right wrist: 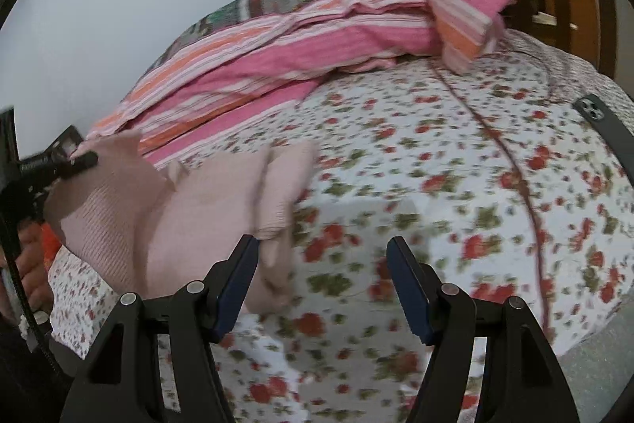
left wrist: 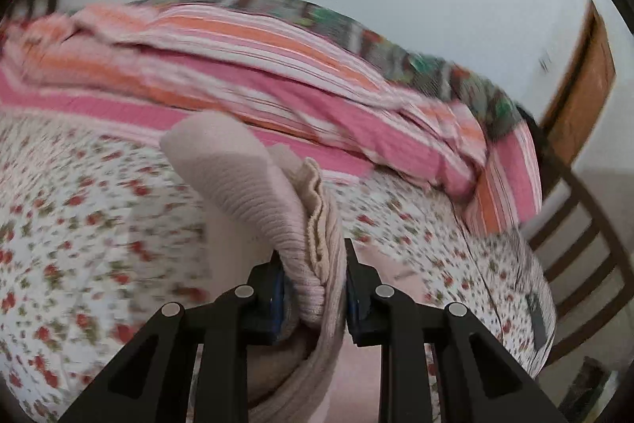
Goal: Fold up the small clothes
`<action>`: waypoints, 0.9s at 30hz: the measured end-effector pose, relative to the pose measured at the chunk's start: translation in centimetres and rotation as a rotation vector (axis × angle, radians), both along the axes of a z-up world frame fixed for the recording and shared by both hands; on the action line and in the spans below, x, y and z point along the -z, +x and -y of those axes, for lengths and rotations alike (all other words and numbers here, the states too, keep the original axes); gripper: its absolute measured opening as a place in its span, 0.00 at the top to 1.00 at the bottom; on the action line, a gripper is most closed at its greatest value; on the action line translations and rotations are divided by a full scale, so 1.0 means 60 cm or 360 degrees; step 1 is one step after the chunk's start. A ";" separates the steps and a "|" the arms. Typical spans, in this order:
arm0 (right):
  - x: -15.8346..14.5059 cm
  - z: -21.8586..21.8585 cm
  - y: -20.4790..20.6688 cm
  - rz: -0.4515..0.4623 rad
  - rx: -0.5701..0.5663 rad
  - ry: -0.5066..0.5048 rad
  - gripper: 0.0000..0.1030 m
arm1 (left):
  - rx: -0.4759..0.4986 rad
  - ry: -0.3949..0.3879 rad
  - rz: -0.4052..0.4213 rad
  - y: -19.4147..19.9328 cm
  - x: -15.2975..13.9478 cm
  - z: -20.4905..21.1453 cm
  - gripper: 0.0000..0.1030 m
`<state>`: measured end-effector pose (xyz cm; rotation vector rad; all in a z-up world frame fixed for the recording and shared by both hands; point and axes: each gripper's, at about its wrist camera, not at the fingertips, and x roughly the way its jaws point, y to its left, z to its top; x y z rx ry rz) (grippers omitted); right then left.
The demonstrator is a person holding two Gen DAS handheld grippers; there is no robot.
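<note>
A small pale pink ribbed knit garment (left wrist: 253,193) is bunched between the fingers of my left gripper (left wrist: 315,256), which is shut on it and holds it above a floral bedsheet (left wrist: 79,217). In the right wrist view the same garment (right wrist: 190,209) hangs at the left, pinched by the left gripper (right wrist: 79,161) at its upper corner. My right gripper (right wrist: 323,252) is open and empty, just right of the garment's lower edge, over the bedsheet (right wrist: 436,185).
A pink and orange striped blanket (left wrist: 277,66) lies piled along the far side of the bed, also in the right wrist view (right wrist: 297,50). A dark phone (right wrist: 606,133) lies on the sheet at the right. A wooden chair (left wrist: 586,224) stands beside the bed.
</note>
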<state>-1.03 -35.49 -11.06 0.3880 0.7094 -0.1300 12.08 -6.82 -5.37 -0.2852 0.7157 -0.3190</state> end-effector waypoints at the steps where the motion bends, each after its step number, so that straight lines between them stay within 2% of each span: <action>1: 0.002 0.010 -0.004 -0.0010 0.0021 0.0004 0.35 | 0.0051 0.0019 -0.0003 -0.003 0.006 0.038 0.78; 4: 0.010 0.033 -0.020 -0.0037 0.0072 0.0009 0.35 | 0.0200 0.0067 -0.0038 -0.014 0.037 0.121 0.78; 8: 0.019 0.048 -0.033 -0.0085 0.0102 -0.0021 0.35 | 0.0390 0.0054 -0.0223 -0.020 0.115 0.200 0.75; 9: 0.019 0.048 -0.034 -0.0088 0.0102 -0.0027 0.35 | 0.0425 0.0007 -0.0228 -0.020 0.123 0.199 0.72; 11: 0.016 0.048 -0.039 -0.0080 0.0091 -0.0042 0.35 | 0.0504 -0.0143 -0.0205 -0.026 0.118 0.182 0.60; 12: 0.014 0.046 -0.039 -0.0071 0.0082 -0.0045 0.35 | 0.0591 -0.0232 -0.0220 -0.025 0.111 0.169 0.44; 13: 0.010 0.043 -0.036 -0.0060 0.0067 -0.0044 0.35 | 0.0692 -0.0330 -0.0222 -0.025 0.098 0.151 0.40; 14: 0.006 0.040 -0.031 -0.0046 0.0048 -0.0038 0.35 | 0.0712 -0.0367 -0.0183 -0.027 0.085 0.133 0.40; 17: -0.011 0.019 -0.009 0.0027 -0.0046 0.0000 0.35 | 0.0607 -0.0332 -0.0036 -0.031 0.052 0.065 0.37; 19: -0.023 0.003 0.007 0.0088 -0.0113 0.0043 0.35 | 0.0547 -0.0304 -0.0010 -0.030 0.046 0.031 0.36; 23: -0.038 -0.032 0.049 0.0178 -0.0255 0.0219 0.35 | 0.0331 -0.0074 -0.0034 -0.031 0.066 -0.032 0.36; 27: -0.035 -0.072 0.100 0.0180 -0.0296 0.0259 0.35 | 0.0275 -0.0003 -0.0104 -0.033 0.108 -0.062 0.36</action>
